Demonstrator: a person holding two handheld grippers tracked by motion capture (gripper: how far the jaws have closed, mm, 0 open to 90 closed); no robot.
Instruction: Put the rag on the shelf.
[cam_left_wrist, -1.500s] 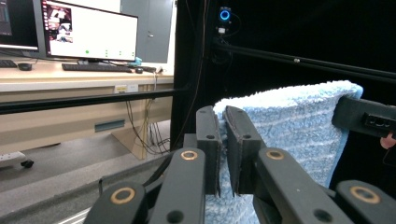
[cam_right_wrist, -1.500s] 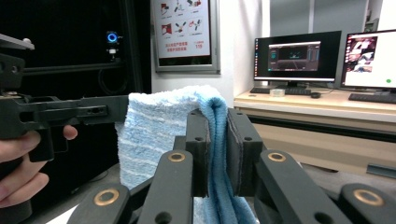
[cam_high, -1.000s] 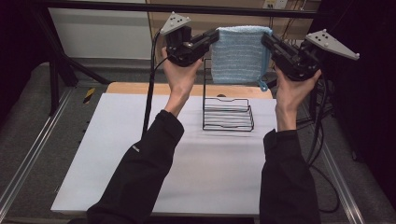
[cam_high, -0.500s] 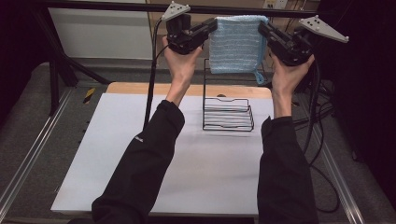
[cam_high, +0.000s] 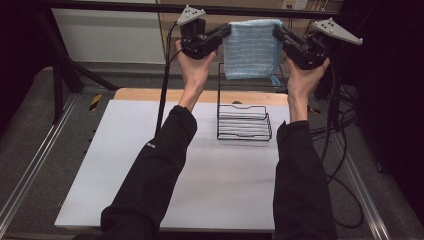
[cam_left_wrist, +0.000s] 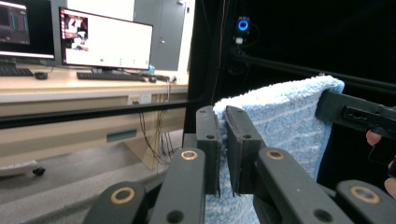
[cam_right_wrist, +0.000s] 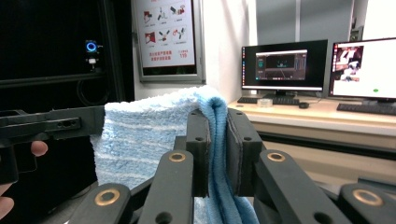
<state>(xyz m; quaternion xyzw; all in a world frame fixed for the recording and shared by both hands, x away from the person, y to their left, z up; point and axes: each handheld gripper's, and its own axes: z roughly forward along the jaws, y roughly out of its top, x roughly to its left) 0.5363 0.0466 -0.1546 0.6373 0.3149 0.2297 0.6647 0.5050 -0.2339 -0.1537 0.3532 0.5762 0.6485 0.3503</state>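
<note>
A white table with a wooden strip along its far edge fills the scene, and a black wire rack stands near that edge. Well above the rack hangs a light blue towel — stretched flat between both grippers. The left gripper pinches its top corner left of the rack; the right gripper pinches the opposite corner, jaws pressed onto the cloth.

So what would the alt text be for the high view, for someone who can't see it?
A person in black sleeves holds a light blue towel stretched in the air, the left gripper and right gripper each clamped on a top corner. Below it, a black wire rack stands on a white table.
</note>
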